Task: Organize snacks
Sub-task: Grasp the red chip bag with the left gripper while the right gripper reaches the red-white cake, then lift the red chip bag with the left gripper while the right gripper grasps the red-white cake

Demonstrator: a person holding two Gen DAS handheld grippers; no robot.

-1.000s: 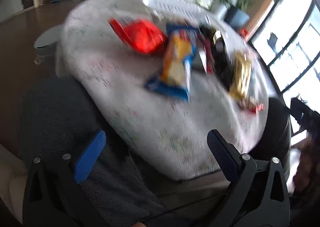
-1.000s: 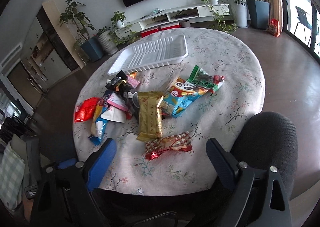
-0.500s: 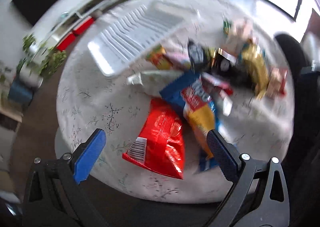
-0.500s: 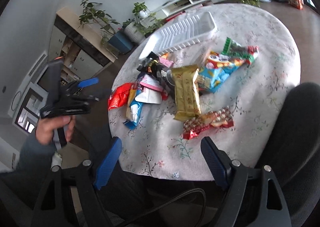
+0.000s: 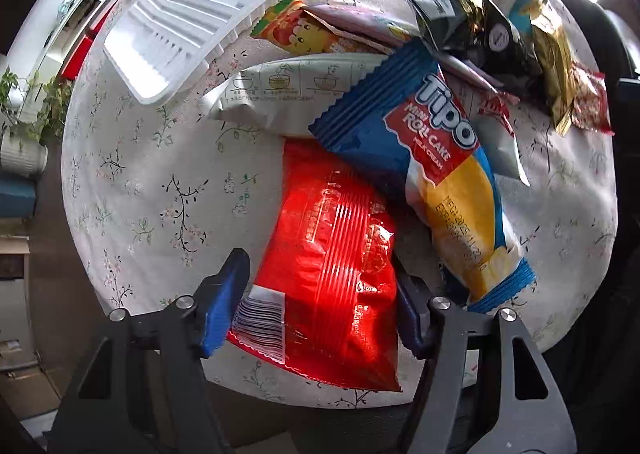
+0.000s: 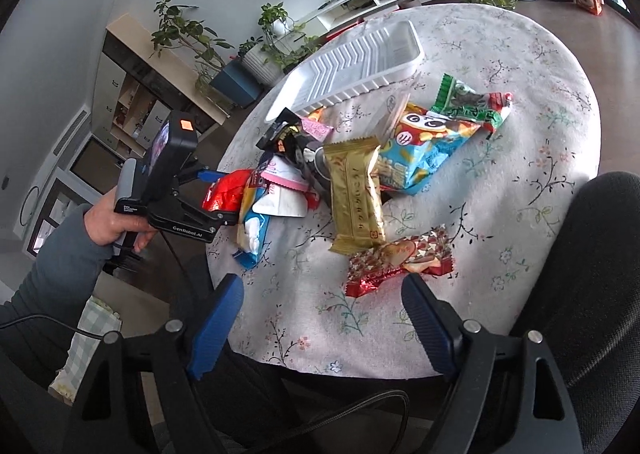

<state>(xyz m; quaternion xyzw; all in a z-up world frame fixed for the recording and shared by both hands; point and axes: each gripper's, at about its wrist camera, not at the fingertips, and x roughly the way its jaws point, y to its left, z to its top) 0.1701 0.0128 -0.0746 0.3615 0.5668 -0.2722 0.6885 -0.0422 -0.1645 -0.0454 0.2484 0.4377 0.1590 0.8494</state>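
At the worktop's point(image 5: 132, 190) near edge, the left gripper point(image 5: 320, 298), jaws just closing, straddles the red packet point(image 5: 336, 254); whether they press it I cannot tell. The right gripper point(image 6: 320, 324) gapes wide, empty. Beyond the red packet lies the snack heap point(image 6: 360, 170), then the white tray point(image 5: 208, 10), nothing inside.

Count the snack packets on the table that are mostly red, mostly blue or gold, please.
Mostly red: 2 (plain red packet, red patterned packet)
Mostly blue: 2 (Tipo roll cake packet, blue cartoon-face packet)
Gold: 1 (gold bar packet)
Total: 5
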